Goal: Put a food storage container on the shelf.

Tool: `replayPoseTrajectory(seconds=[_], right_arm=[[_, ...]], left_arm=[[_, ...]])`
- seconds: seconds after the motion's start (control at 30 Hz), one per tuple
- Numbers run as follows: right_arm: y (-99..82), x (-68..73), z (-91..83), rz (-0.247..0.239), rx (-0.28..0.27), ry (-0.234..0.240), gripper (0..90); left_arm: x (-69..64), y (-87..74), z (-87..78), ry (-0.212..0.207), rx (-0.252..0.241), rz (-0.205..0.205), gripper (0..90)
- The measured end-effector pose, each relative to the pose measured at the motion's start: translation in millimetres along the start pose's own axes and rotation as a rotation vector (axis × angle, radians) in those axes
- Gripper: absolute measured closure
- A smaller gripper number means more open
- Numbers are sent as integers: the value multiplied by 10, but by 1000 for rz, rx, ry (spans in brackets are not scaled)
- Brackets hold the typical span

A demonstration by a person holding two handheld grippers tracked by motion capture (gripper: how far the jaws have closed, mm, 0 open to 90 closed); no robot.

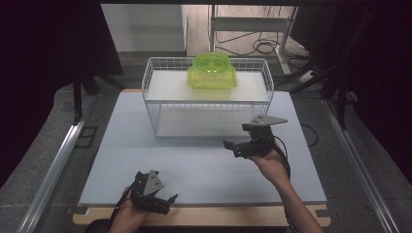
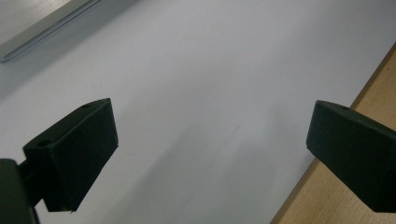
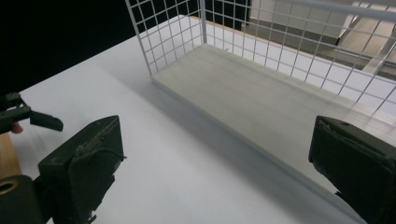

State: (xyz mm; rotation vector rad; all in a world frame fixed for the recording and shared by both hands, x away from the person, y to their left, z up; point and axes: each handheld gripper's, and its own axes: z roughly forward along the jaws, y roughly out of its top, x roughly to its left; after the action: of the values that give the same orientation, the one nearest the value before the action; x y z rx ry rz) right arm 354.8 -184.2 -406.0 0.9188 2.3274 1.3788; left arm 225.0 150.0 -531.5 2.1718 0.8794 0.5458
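Green container (image 1: 212,71): one, translucent lime plastic, squarish body with rounded corners and a round domed lid or top. It sits on the upper shelf of the wire rack (image 1: 209,99), toward the back and a little right of centre, well apart from both grippers.

Rack: one, white wire grid, boxy, with mesh walls rising around the upper shelf. Two pale flat boards, upper and lower; the lower board (image 3: 261,100) looks matte, faintly grained and bare. The front of the lower level is open; mesh closes its far side and end in the right gripper view.

Table (image 1: 194,165): smooth matte white sheet laid over a light wood board (image 1: 204,216), whose edge shows along the near side. The rack stands at the far half of the sheet.

Grippers: two, black, blocky flat-faced jaws. Right gripper (image 1: 232,146) is held above the table just in front of the rack's right front corner, a grey three-cornered plate on top, jaws spread wide with nothing between them. Left gripper (image 1: 167,200) sits low at the near edge of the sheet, left of centre, jaws wide apart and empty; one jaw hangs over the wood strip in its own view.

Surroundings: dark floor, metal rails (image 1: 53,167) on both sides, cables (image 1: 262,46) beyond the rack.
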Motion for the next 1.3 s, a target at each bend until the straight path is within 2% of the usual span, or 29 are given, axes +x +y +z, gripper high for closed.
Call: replayPoseTrajectory(seconds=[0.43, 0.93, 1.3], right_arm=[[-295, 72, -78, -20, 49, -10, 13], [-660, 45, -243, -5, 91, -44, 14], [-956, 51, -259, -13, 131, -74, 13]], left_arm=[[3, -2, -7, -3, -3, -3, 21], [1, -2, -1, -1, -1, -4, 21], [2, -3, 2, -1, 0, -2, 21]])
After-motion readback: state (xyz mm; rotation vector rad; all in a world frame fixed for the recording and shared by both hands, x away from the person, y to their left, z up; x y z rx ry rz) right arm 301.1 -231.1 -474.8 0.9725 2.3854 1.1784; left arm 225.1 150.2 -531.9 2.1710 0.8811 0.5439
